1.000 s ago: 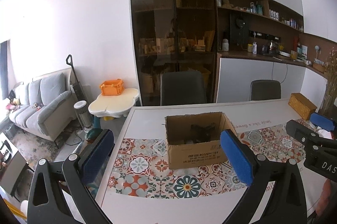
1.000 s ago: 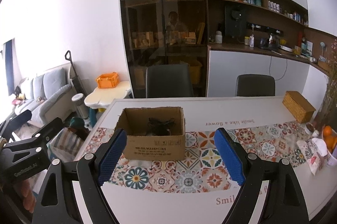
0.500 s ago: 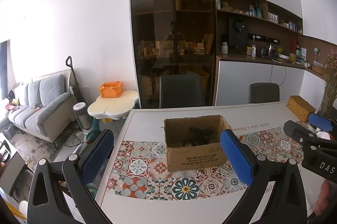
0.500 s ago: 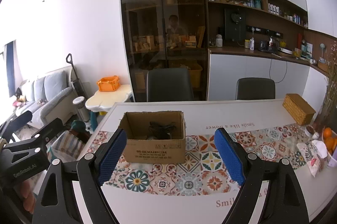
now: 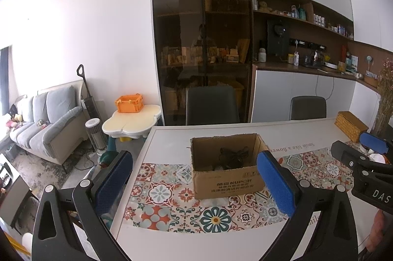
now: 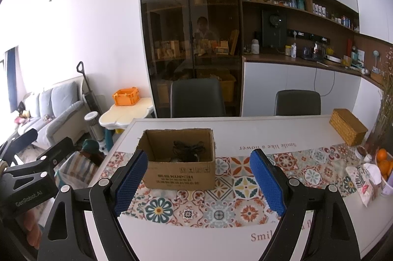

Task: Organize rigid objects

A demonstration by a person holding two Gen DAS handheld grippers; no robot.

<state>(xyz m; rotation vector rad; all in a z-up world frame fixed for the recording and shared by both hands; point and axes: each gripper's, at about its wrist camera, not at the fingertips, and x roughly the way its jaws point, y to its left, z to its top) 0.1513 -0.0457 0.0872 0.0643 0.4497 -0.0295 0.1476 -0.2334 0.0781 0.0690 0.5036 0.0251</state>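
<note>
- Left wrist view: my left gripper [image 5: 194, 177], blue pads spread wide, nothing between them, held above the near edge of the table [image 5: 221, 243].
- Cardboard box [image 5: 227, 168]: open-topped, upright on the patterned runner [image 5: 172, 194] toward the table's left end, well short of the far edge; printed lettering on its near wall.
- Box contents: a dark tangle of cable [image 5: 233, 155] against the far inner wall; other items at the bottom too dim to tell apart.
- Right wrist view: my right gripper [image 6: 199, 181], jaws likewise standing wide and empty, over the near edge; the box sits beyond its left pad, apart from it.
- Woven basket [image 6: 347, 125]: near the far right corner of the table.
- Oranges [image 6: 384, 160] and a printed pouch [image 6: 363, 180]: at the right edge.
- Two dark chairs [image 6: 197, 97]: along the far edge.
- Orange crate [image 6: 125, 96]: on a small cream side table, off the left end.
</note>
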